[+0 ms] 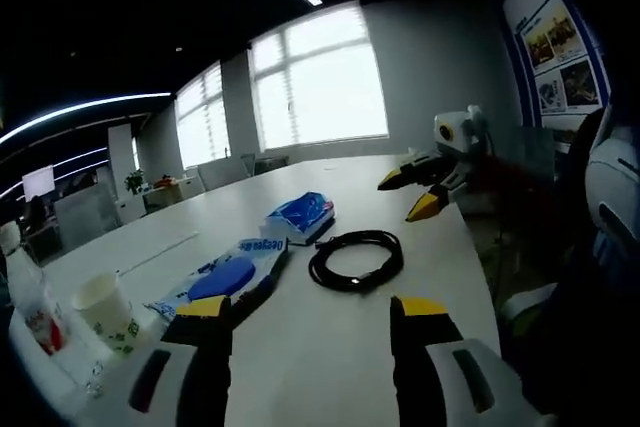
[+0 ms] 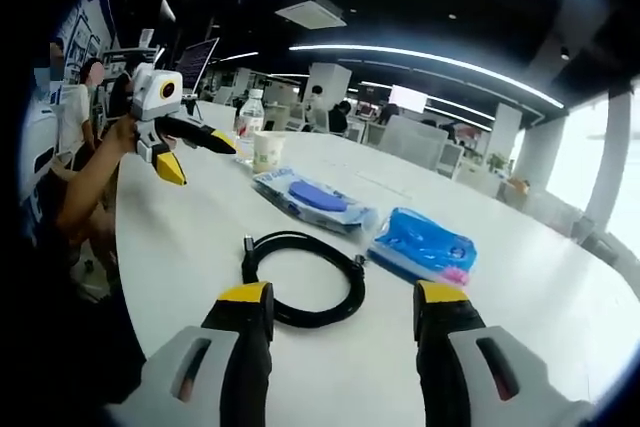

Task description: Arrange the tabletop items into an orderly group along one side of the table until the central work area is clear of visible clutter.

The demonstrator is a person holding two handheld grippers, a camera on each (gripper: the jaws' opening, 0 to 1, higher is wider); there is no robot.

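White bench (image 2: 200, 237) with four groups of items, seen from opposite ends. Left gripper view: the left claw (image 1: 313, 309) hangs above the near bench edge, jaws apart and empty. Just ahead lies a coiled black cable (image 1: 356, 259). Left of the cable lies a flat wipes pack (image 1: 228, 272) with a blue lid; beyond the cable rests a blue pouch (image 1: 300, 215). At the near left stand a paper cup (image 1: 106, 311) and a bottle (image 1: 30, 297), side by side. The right claw (image 1: 412, 192) hovers over the far right edge, yellow tips parted, nothing between them.

Right gripper view: the right claw (image 2: 343, 294) is spread and empty, the cable (image 2: 300, 275) directly before it. The pouch (image 2: 423, 244) lies right of the cable, the wipes pack (image 2: 312, 199) beyond it. Cup (image 2: 267, 151) and bottle (image 2: 251, 121) stand at the far end, near the left claw (image 2: 200, 155), held by a hand (image 2: 125, 132).
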